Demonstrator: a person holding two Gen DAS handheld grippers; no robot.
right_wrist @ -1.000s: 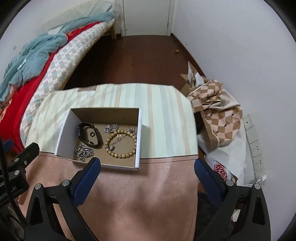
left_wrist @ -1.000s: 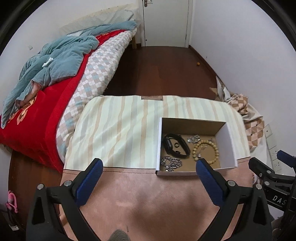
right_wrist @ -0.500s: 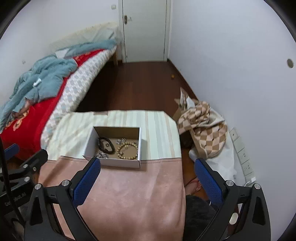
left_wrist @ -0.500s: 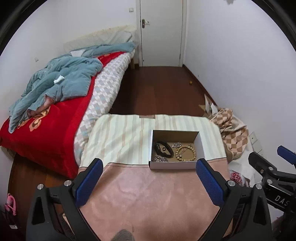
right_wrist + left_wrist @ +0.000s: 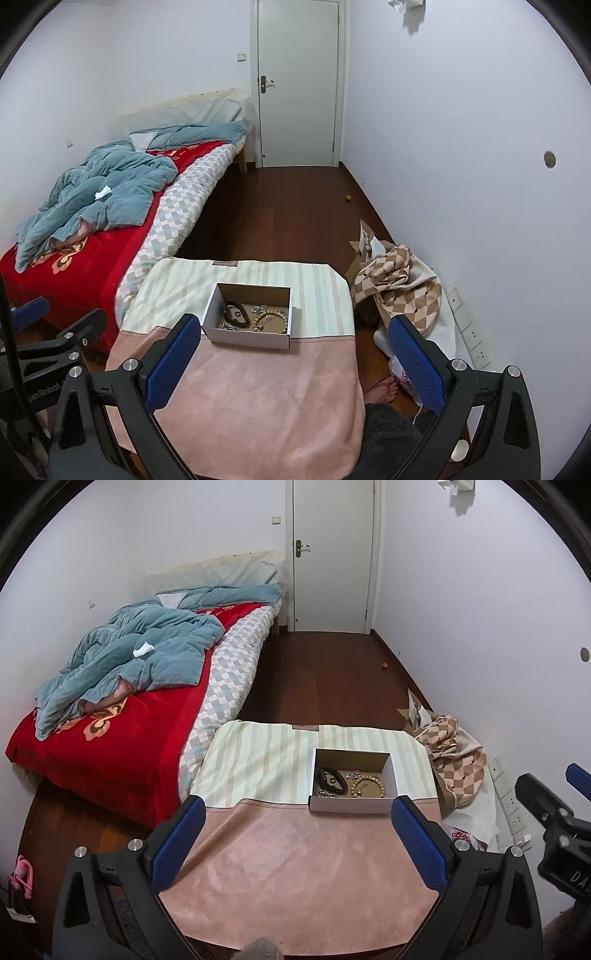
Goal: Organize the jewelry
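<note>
A shallow cardboard box [image 5: 351, 806] [image 5: 249, 336] sits on a table covered with a pink and striped cloth [image 5: 295, 867] [image 5: 258, 398]. Inside lie a black bracelet [image 5: 332, 781] [image 5: 235, 314], a wooden bead bracelet [image 5: 367, 787] [image 5: 272, 320] and silver chain pieces [image 5: 354, 774] [image 5: 226, 327]. My left gripper [image 5: 295, 840] is open, held above the near part of the table, well back from the box. The right gripper [image 5: 291, 354] is also open and empty, high above the table's near edge.
A bed [image 5: 122, 716] with a red blanket and blue quilt stands to the left. Checked fabric and bags [image 5: 399, 288] are heaped by the right wall. A closed white door [image 5: 297, 85] is at the far end, with dark wood floor [image 5: 280, 214] between. A person's foot [image 5: 384, 391] shows beside the table.
Both grippers have pulled up and back from the table, so the box looks much smaller and more of the room shows. The jewelry in the box has not moved.
</note>
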